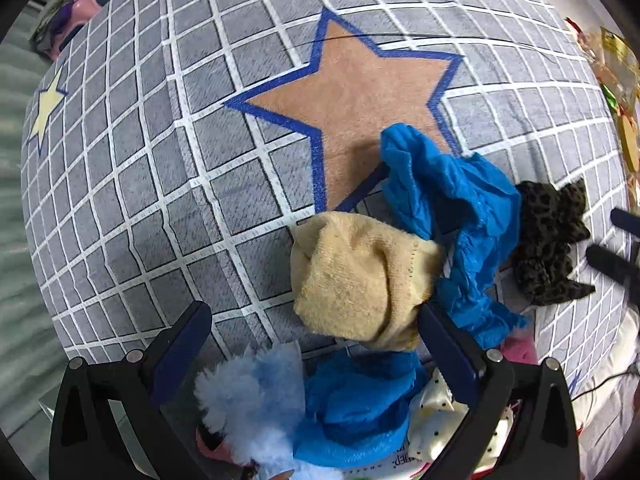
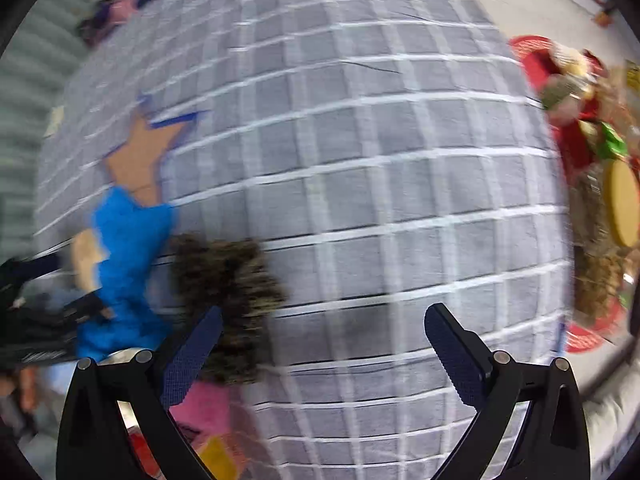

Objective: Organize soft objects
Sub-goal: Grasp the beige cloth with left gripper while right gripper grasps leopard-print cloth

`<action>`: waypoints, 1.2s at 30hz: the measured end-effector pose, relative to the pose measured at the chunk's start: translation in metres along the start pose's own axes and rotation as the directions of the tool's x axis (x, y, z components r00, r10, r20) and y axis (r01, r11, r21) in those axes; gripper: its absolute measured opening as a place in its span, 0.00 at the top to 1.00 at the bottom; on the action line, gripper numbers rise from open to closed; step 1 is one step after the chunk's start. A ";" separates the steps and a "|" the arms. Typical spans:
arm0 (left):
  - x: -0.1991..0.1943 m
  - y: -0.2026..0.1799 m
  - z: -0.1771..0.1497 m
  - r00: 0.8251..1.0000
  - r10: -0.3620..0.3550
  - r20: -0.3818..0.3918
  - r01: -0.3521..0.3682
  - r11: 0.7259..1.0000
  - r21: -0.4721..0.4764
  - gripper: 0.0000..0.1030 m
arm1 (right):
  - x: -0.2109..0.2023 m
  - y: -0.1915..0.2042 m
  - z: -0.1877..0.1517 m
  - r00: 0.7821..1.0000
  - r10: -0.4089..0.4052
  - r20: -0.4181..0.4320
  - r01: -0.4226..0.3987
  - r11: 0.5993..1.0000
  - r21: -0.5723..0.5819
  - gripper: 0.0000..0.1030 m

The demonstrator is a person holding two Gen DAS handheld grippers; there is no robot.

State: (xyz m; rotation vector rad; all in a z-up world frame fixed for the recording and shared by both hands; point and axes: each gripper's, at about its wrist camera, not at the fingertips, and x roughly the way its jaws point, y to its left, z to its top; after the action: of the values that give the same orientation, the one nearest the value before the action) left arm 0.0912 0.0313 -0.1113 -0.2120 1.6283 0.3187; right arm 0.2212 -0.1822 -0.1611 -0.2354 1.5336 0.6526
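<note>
Below, a grey rug [image 1: 132, 184] with a white grid and an orange star [image 1: 352, 100] outlined in blue is seen in both views. The left gripper [image 1: 316, 320] is held wide apart above a heap of soft things, with nothing pinched between its fingers. A tan sock [image 1: 352, 280] is seen lying just ahead of the right finger, touching a crumpled blue cloth [image 1: 452, 200] that is draped partly over the star's lower point. A dark spotted cloth [image 1: 548, 240] is seen just beside the blue cloth, on the rug. Nearer the camera, a pale blue fluffy thing [image 1: 248, 396] and a white dotted cloth [image 1: 432, 412] are piled together. The right gripper [image 2: 320, 332] is likewise spread and empty over bare rug; its view is blurred, and the spotted cloth is seen by its left finger.
</note>
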 end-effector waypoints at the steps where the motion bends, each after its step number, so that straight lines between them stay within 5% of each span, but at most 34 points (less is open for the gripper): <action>1: 0.003 0.001 0.007 1.000 -0.002 -0.003 0.002 1.000 -0.003 0.01 | 0.002 0.006 0.001 1.000 0.018 -0.005 -0.018 1.000 -0.020 0.01; 12: 0.043 -0.006 0.021 0.999 -0.038 -0.017 0.038 0.999 -0.020 0.13 | 0.059 0.056 -0.008 0.985 -0.167 -0.048 0.156 0.973 -0.172 0.00; 15: 0.054 -0.011 0.028 0.997 -0.071 -0.015 0.071 0.997 -0.018 0.28 | 0.066 0.061 -0.017 0.980 -0.190 -0.055 0.176 0.963 -0.202 0.00; 19: 0.054 -0.024 0.033 0.991 -0.137 0.007 0.137 0.990 -0.022 0.67 | 0.070 0.070 -0.012 0.978 -0.189 -0.084 0.167 0.963 -0.212 0.02; 22: 0.048 -0.032 0.033 0.996 -0.074 0.050 0.074 0.997 0.002 0.76 | 0.062 0.075 0.003 0.982 -0.187 -0.035 0.175 0.961 -0.214 0.28; 24: 0.041 -0.031 0.032 0.994 -0.060 0.093 0.061 0.998 -0.008 0.77 | 0.054 0.075 0.006 0.985 -0.173 -0.005 0.167 0.958 -0.233 0.59; 36: -0.022 0.004 0.022 0.950 0.040 0.310 0.017 0.983 -0.180 0.77 | -0.029 0.087 0.023 0.991 -0.006 0.137 0.034 0.979 -0.203 0.62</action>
State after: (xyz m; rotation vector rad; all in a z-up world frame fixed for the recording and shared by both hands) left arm 0.1123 0.0410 -0.0906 -0.2758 1.2875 0.4857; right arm 0.1974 -0.1065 -0.1102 -0.3553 1.3326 0.7963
